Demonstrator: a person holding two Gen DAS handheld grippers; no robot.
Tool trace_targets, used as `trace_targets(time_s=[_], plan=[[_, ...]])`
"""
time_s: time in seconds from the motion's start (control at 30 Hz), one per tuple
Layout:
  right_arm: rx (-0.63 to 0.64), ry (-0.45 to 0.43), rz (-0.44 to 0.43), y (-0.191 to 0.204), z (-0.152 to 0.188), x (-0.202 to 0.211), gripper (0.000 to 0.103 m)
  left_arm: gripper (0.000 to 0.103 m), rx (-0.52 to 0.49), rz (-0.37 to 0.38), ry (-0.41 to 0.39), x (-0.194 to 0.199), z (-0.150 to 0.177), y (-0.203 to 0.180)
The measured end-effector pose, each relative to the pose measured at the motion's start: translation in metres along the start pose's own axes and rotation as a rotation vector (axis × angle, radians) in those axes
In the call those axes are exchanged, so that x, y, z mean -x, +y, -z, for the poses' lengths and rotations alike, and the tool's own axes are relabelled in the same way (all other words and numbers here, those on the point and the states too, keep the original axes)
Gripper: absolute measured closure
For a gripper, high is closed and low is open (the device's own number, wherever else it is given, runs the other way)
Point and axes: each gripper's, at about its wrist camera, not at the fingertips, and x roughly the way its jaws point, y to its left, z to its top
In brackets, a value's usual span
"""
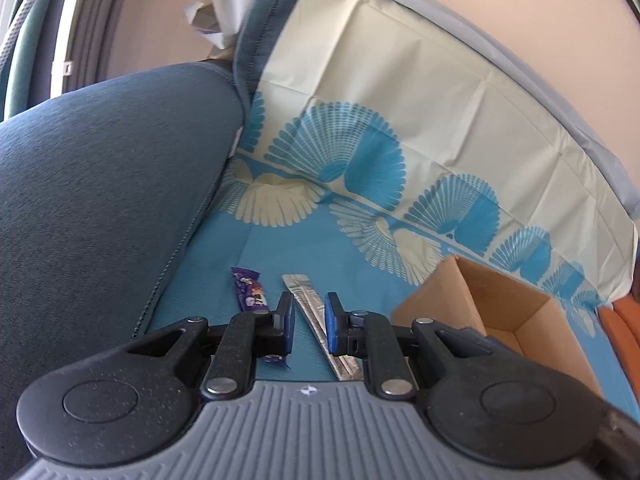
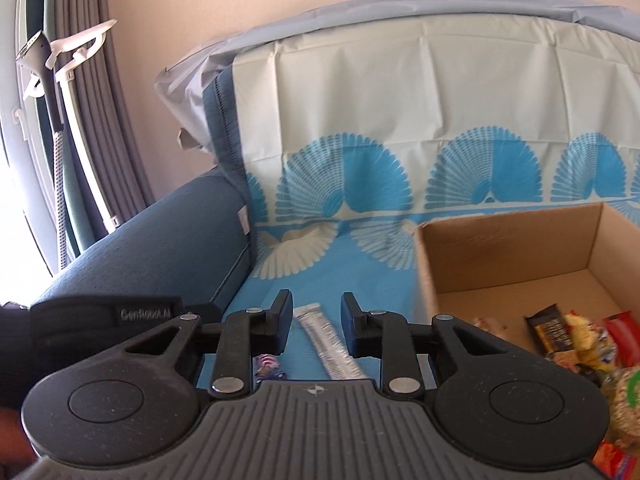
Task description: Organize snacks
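Note:
A silver stick packet (image 1: 311,312) lies on the blue cloth, running between the fingers of my open left gripper (image 1: 310,322). A purple snack bar (image 1: 250,290) lies just left of it, partly hidden by the left finger. In the right wrist view, my open right gripper (image 2: 316,322) hovers over the same silver packet (image 2: 330,346); the purple bar (image 2: 267,366) peeks out under the left finger. A cardboard box (image 2: 504,240) at the right holds several snacks, among them a dark bar (image 2: 550,330) and a yellow packet (image 2: 588,340). The box also shows in the left wrist view (image 1: 492,304).
The cloth with a blue fan pattern (image 2: 360,184) covers a sofa seat and backrest. A dark blue armrest (image 1: 100,184) rises at the left. Curtains and a white hanger (image 2: 76,48) stand by the window at the far left. A black strap (image 2: 104,320) crosses the left edge.

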Motion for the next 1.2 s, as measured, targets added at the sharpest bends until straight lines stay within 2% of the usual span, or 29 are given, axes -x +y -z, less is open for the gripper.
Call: trace_targets(time_s=[0.23, 0.43, 0.57, 0.67, 0.83, 0.9, 1.13, 1.2], plan=[[0.000, 0.070, 0.008, 0.019, 0.009, -0.032, 0.075, 0.086, 0.093, -0.033, 0.058, -0.014, -0.006, 0.024], [-0.031, 0.123, 0.093, 0.019, 0.013, -0.072, 0.073, 0.086, 0.116, -0.054, 0.113, -0.039, -0.009, 0.033], [-0.042, 0.156, 0.153, 0.013, 0.016, -0.102, 0.066, 0.086, 0.152, -0.057, 0.152, -0.057, -0.009, 0.041], [-0.034, 0.192, 0.183, 0.011, 0.020, -0.123, 0.053, 0.085, 0.171, -0.067, 0.174, -0.068, -0.009, 0.045], [-0.002, 0.232, 0.204, 0.016, 0.028, -0.148, 0.049, 0.070, 0.189, -0.071, 0.220, -0.088, -0.008, 0.048], [0.000, 0.256, 0.207, 0.014, 0.028, -0.156, 0.041, 0.066, 0.205, -0.063, 0.237, -0.095, -0.008, 0.050], [-0.030, 0.338, 0.203, -0.002, 0.033, -0.178, 0.040, 0.053, 0.192, -0.031, 0.276, -0.117, -0.010, 0.042], [-0.051, 0.369, 0.192, -0.006, 0.036, -0.182, 0.040, 0.052, 0.174, -0.037, 0.282, -0.122, -0.009, 0.038]])
